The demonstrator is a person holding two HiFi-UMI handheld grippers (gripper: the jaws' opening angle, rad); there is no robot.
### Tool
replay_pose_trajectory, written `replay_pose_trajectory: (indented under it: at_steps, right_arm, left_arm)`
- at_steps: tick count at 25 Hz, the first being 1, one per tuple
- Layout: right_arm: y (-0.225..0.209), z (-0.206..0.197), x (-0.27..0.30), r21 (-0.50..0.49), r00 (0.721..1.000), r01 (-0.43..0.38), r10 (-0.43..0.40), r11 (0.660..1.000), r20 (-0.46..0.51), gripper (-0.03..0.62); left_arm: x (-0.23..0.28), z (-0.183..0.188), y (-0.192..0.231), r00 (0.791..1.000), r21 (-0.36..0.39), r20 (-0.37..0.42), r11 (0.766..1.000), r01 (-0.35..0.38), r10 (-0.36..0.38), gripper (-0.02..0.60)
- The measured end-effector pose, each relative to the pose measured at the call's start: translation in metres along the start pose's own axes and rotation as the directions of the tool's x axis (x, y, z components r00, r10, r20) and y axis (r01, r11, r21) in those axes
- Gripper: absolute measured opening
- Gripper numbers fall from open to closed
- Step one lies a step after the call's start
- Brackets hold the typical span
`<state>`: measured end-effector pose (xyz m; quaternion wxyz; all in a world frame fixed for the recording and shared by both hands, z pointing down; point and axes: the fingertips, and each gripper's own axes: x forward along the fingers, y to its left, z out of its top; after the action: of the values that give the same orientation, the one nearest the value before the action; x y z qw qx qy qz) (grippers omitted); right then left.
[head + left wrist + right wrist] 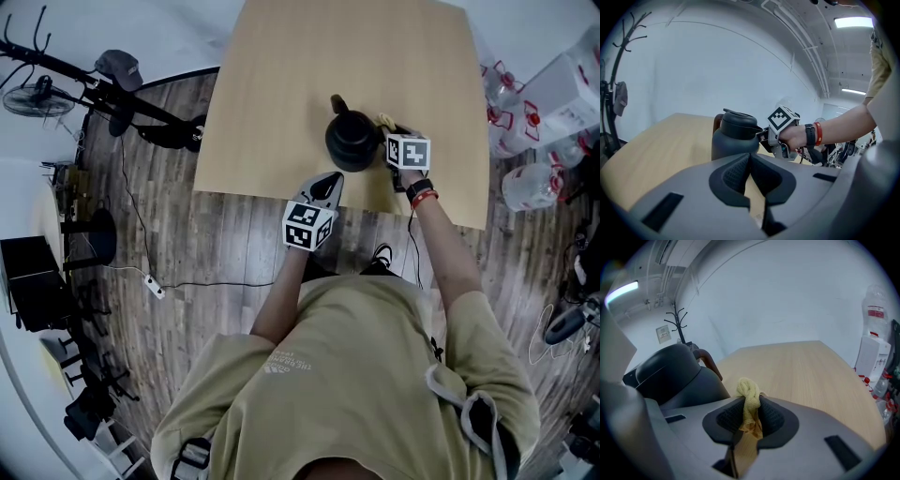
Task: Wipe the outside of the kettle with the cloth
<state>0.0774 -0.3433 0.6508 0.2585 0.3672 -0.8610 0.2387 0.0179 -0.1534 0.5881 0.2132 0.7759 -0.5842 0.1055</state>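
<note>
right gripper view has my right claw (751, 409) pinching the yellow cloth (749, 392), a wad of it poking out past the tips. the kettle (670, 376) stands upright on the counter (801, 366) just to that claw's left, its handle (708, 363) turned away from me. whether the cloth touches its wall yet i can't quite tell. i'd say the wipe goes leftward. my left claw (750, 161) is pressed together on nothing, with the kettle straight ahead but farther off.
</note>
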Motion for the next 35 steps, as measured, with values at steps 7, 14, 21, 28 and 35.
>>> replay_pose_trajectory:
  at_steps: [7, 14, 21, 28, 35]
  right_arm:
    - [0.004, -0.021, -0.029, 0.053, 0.998, 0.058, -0.059, 0.997, 0.014, 0.091]
    - [0.01, -0.067, -0.06, 0.097, 0.989, 0.148, -0.147, 0.984, -0.013, 0.091]
    - [0.061, -0.103, -0.068, 0.136, 0.993, 0.117, -0.115, 0.984, -0.02, 0.091]
    - [0.124, -0.12, -0.061, 0.182, 0.996, 0.092, -0.089, 0.979, -0.027, 0.091]
    - [0.187, -0.121, -0.032, 0.171, 0.999, 0.036, -0.029, 0.985, -0.043, 0.091]
  left_arm:
    - [-0.015, 0.0, 0.009, 0.999, 0.018, 0.001, 0.999, 0.041, -0.041, 0.025]
    - [-0.028, 0.0, 0.021, 0.995, 0.026, -0.001, 0.995, 0.096, -0.096, 0.025]
    - [-0.034, 0.006, 0.039, 0.991, 0.027, 0.007, 0.991, 0.133, -0.133, 0.025]
    - [-0.043, 0.009, 0.07, 0.99, 0.016, 0.014, 0.99, 0.142, -0.142, 0.025]
    - [-0.054, 0.008, 0.111, 0.992, -0.004, 0.019, 0.992, 0.124, -0.123, 0.025]
